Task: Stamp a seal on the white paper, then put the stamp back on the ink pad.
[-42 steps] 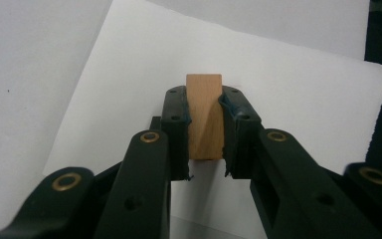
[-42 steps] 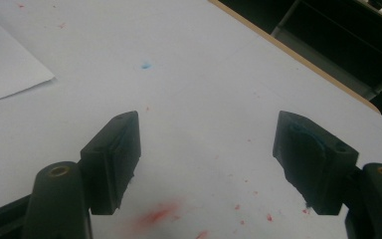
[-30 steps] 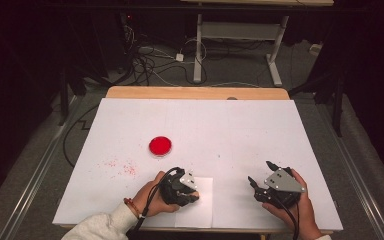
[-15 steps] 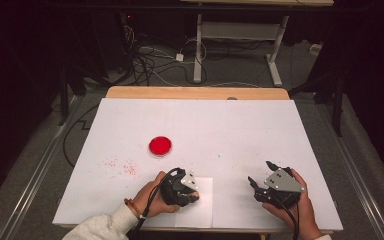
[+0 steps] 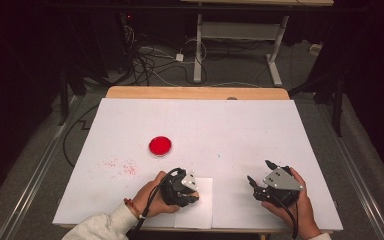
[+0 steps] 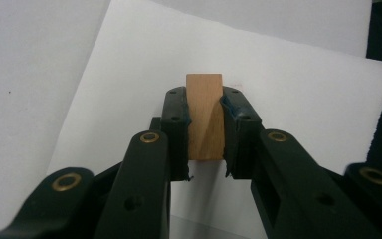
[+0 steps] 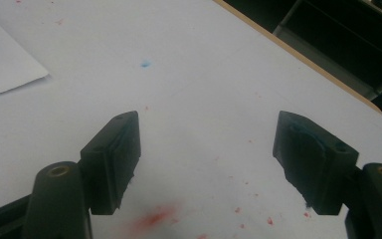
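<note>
A: The fingers (image 6: 176, 134) of the left gripper (image 6: 205, 130) are closed on a small wooden block (image 6: 205, 117), 1 pad flat against each side face.

B: Which way does the block run?

A: In the left gripper view its long axis runs along the fingers, away from the camera, and its far end sticks out just past the fingertips. It hangs over a loose sheet of white paper (image 6: 288, 89); I can't tell if it touches it.

B: And from above?

A: The left gripper (image 5: 180, 186) sits at the near edge of the bench (image 5: 240, 125), on that paper sheet (image 5: 202, 210). The block itself is hidden under it there.

B: The other one?

A: The right gripper (image 7: 206, 159) has its 2 fingers (image 7: 114, 159) spread wide apart, holding nothing, over bare white bench (image 7: 204, 74) with red specks. In the high view, the right gripper (image 5: 275, 185) is well apart from the left.

B: Anything else?

A: A red disc (image 5: 160, 145) lies farther up the bench.
</note>
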A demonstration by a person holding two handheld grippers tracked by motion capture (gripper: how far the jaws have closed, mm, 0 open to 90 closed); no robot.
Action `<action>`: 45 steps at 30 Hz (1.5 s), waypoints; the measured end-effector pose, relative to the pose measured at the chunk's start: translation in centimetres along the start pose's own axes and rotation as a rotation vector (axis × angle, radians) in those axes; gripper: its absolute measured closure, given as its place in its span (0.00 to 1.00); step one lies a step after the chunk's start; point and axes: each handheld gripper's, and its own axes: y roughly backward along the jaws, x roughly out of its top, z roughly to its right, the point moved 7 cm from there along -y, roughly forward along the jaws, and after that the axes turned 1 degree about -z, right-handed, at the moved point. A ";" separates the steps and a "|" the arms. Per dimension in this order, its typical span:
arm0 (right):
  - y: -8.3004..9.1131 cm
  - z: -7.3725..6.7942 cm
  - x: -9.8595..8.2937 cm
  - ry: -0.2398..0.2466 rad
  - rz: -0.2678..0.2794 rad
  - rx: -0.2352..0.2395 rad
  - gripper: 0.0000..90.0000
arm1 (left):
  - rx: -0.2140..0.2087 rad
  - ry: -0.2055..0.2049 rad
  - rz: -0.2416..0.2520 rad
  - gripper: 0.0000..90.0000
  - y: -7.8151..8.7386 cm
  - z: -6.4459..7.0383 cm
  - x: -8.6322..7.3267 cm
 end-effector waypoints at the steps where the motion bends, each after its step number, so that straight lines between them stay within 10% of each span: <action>1: 0.0 0.0 0.0 0.000 0.001 0.000 0.30 | -0.002 0.003 0.008 0.81 0.2 0.0 0.1; 26: 0.4 0.3 0.3 -0.010 0.017 -0.013 0.30 | 0.081 0.027 0.113 0.81 5.2 -1.2 -0.3; 45: 0.7 0.4 0.2 -0.011 0.025 -0.011 0.30 | 0.190 0.140 0.175 0.81 8.9 -5.0 -2.8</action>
